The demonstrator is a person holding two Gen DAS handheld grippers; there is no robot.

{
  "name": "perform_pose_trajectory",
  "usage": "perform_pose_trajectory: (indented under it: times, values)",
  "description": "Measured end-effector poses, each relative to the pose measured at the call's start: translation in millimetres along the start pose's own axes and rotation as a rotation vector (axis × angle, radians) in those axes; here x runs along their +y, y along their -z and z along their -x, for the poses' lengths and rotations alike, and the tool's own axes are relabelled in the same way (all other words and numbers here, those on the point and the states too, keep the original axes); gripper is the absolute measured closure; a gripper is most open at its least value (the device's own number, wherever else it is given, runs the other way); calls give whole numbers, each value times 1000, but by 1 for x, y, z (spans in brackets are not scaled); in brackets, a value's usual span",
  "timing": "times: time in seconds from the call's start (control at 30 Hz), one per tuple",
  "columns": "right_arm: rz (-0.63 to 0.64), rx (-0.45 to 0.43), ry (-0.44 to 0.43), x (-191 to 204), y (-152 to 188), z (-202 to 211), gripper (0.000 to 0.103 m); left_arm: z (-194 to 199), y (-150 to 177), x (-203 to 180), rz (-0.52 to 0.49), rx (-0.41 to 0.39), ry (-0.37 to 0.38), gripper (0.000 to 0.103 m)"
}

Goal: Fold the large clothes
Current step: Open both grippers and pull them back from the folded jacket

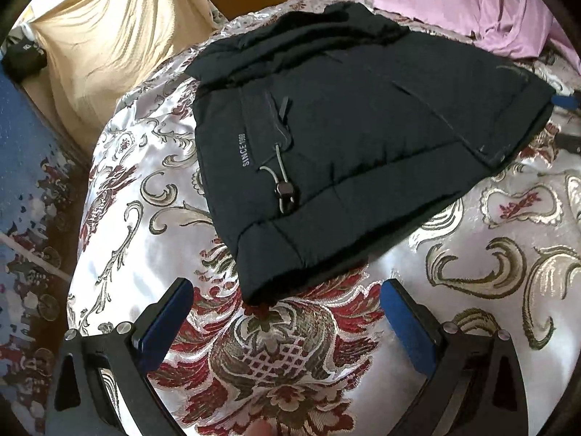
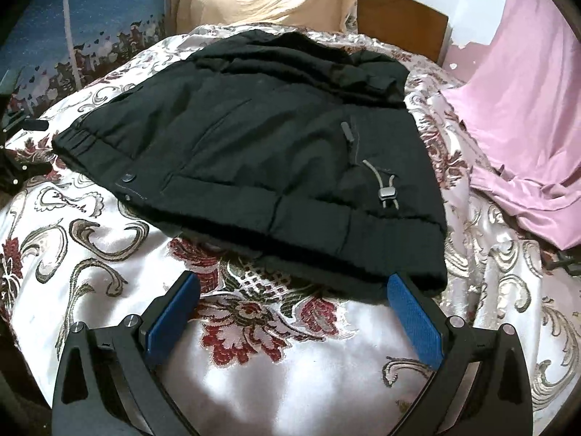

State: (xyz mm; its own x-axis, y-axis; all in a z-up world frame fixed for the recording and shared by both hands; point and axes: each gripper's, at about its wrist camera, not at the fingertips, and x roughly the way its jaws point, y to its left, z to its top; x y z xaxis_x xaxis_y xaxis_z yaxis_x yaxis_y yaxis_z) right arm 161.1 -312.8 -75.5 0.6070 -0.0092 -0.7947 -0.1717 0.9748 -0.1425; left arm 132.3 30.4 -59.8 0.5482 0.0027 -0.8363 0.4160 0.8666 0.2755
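Jacket: the black padded fabric jacket (image 1: 348, 138) lies folded into a compact bundle on the shiny floral-patterned satin bedspread (image 1: 152, 189), drawcord toggle (image 1: 285, 190) facing up.
Left gripper (image 1: 287, 312): blue-padded jaws spread wide, empty, hovering just short of the jacket's near corner.
Right gripper (image 2: 294, 309): jaws wide, empty, right pad (image 2: 414, 319) at the jacket's near hem.
Pink cloth (image 2: 526, 116): beyond the jacket, crumpled on the bedspread.
Cream cloth (image 1: 109, 43): draped behind the jacket.

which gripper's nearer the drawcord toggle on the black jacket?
Left, probably. The drawcord toggle lies ahead of the left gripper, centred. The right gripper sits off the hem with the toggle ahead toward its right finger. Both open, touching nothing.
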Motion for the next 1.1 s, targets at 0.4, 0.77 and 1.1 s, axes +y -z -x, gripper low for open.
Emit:
perform_pose_trajectory:
  times: [0.4,0.77,1.1]
  values:
    - [212,12,206,20,-17,4,2,-4,0,-1,-8,4,-24,0]
    - [361,66,175,35,-38,-21,2,-3,-13,-17,-64,-34,-125,0]
    - [424,58,183,45,-52,-41,4,-21,-19,-11,-14,26,-82,0]
